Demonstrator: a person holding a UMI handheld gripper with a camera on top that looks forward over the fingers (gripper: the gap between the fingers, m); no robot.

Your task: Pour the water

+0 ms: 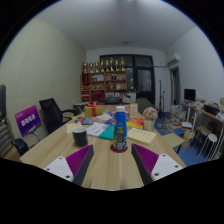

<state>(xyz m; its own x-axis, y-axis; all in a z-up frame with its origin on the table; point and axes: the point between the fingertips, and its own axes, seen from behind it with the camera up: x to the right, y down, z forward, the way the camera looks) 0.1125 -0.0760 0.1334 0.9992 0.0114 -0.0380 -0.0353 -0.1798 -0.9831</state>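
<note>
**Bottle ahead of an open tool on a cluttered surface**

The tool (112,160) is held above a light wooden surface (105,172), its two fingers spread wide with their purple pads (79,159) facing inward across a broad gap. Nothing is gripped between them.

A bottle (120,130) stands upright on the surface just ahead of the fingers, roughly in line with the middle of the gap and slightly nearer the right-hand finger. It has a blue cap and a label in red and blue. It rests on its own base; neither finger touches it.

To the left of the bottle, near it but apart, sits a dark cup (79,136), also upright. Papers and a teal sheet (102,130) lie flat on the surface between and behind the cup and the bottle. More small items crowd the far end of the surface, too small to make out.

A black chair (52,115) stands at the left side of the surface. Against the far wall is a shelf (105,80) stacked with goods, beside a dark doorway (143,78).
</note>
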